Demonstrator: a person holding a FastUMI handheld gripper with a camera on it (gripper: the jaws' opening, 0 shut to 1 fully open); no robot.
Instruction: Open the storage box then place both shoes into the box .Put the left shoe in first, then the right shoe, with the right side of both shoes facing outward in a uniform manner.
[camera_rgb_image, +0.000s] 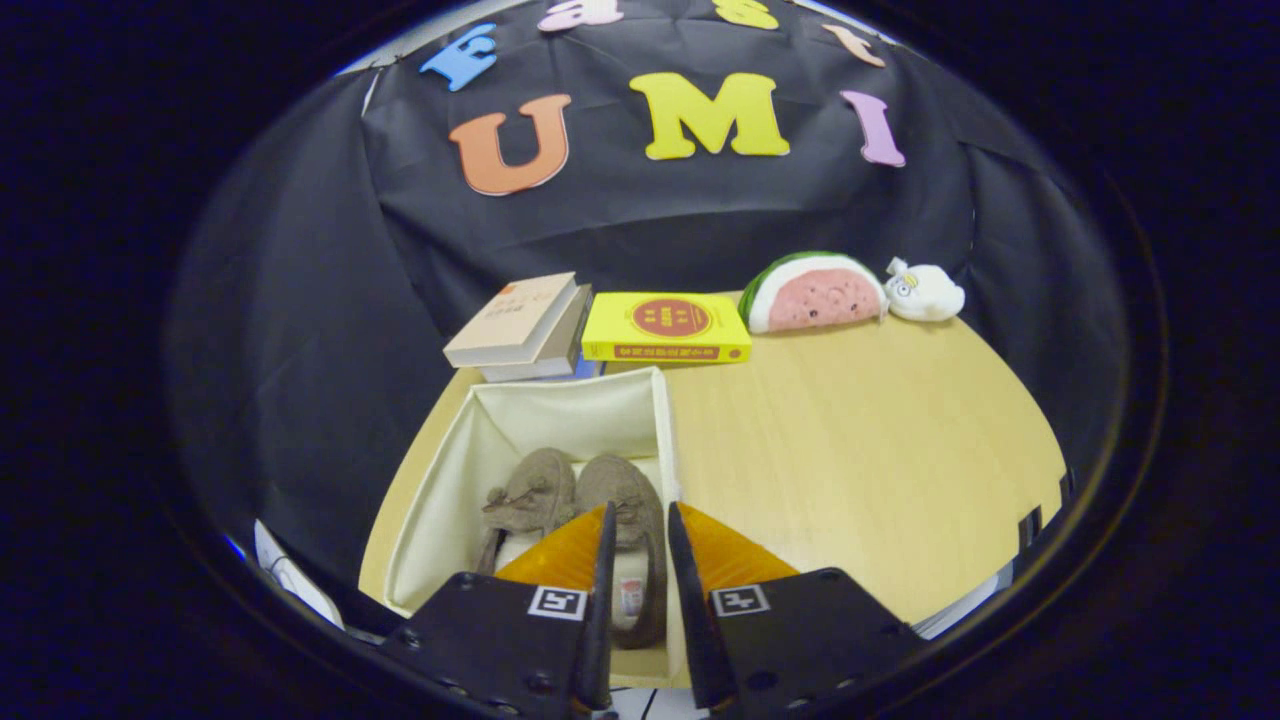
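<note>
The cream fabric storage box (440, 470) stands open on the wooden table, its lid out of sight. Two brown-grey slippers lie side by side inside it, toes pointing away from me. The left shoe (528, 495) lies nearer the box's left wall. The right shoe (632, 500) lies along the box's right wall. My gripper (638, 512) reaches down into the box over the right shoe. Its fingers stand a narrow gap apart, closed on that shoe's rear part. The insole and heel rim show between them.
Beyond the box lie a stack of pale books (520, 325) and a yellow book (668, 327). A watermelon plush (815, 293) and a small white plush (925, 292) sit at the table's far right. Bare tabletop (860, 450) spreads right of the box.
</note>
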